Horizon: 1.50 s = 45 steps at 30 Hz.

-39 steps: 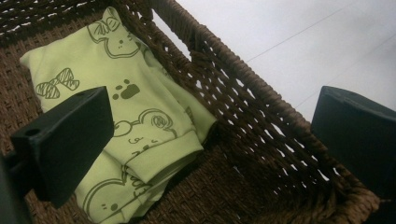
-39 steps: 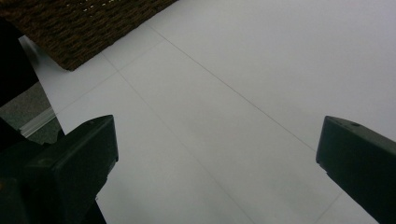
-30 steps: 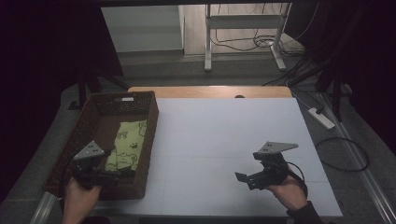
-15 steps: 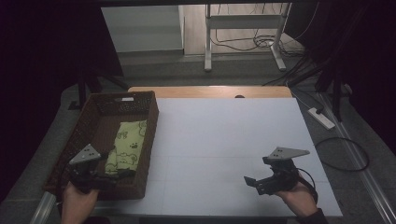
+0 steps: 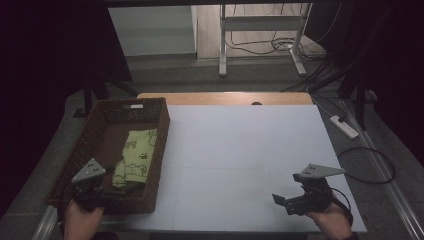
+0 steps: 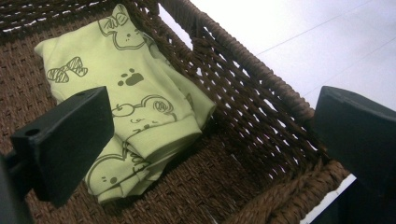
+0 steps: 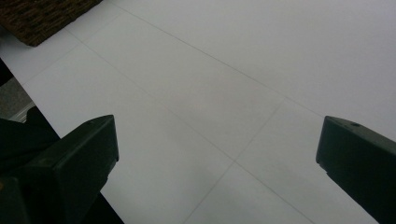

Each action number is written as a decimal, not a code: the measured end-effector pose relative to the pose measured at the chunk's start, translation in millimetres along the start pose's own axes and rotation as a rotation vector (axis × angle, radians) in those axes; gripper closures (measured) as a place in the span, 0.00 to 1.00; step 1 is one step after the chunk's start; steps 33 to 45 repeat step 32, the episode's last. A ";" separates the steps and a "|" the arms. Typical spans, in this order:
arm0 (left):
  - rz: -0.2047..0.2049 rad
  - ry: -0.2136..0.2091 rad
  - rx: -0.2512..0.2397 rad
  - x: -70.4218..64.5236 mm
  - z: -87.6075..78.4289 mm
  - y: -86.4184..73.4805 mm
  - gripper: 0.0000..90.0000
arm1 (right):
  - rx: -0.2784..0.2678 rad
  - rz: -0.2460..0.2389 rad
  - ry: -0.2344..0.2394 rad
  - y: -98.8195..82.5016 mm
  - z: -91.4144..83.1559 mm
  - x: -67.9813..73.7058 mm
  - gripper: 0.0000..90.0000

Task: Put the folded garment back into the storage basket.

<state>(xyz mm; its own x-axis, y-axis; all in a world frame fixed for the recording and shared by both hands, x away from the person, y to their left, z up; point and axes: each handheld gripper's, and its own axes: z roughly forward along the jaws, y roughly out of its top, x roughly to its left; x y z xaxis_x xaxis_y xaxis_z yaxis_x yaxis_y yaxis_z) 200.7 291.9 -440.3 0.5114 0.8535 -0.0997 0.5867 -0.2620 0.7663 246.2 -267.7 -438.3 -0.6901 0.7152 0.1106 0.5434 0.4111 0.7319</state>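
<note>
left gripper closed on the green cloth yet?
No: in the left gripper view the left gripper has its jaws wide apart above the folded green cloth, which lies loose in the wicker basket.

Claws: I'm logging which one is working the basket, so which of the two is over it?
The left claw, open above the wicker basket; the right claw hangs over bare table.

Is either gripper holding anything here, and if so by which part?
Nothing is held: left gripper open above the green cloth in the basket; right gripper open over the table.
</note>
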 end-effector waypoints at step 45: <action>-0.019 0.055 0.007 -3.7 -6.4 -19.6 0.00 | 0.022 0.082 -0.106 -39.3 -29.2 -12.8 0.00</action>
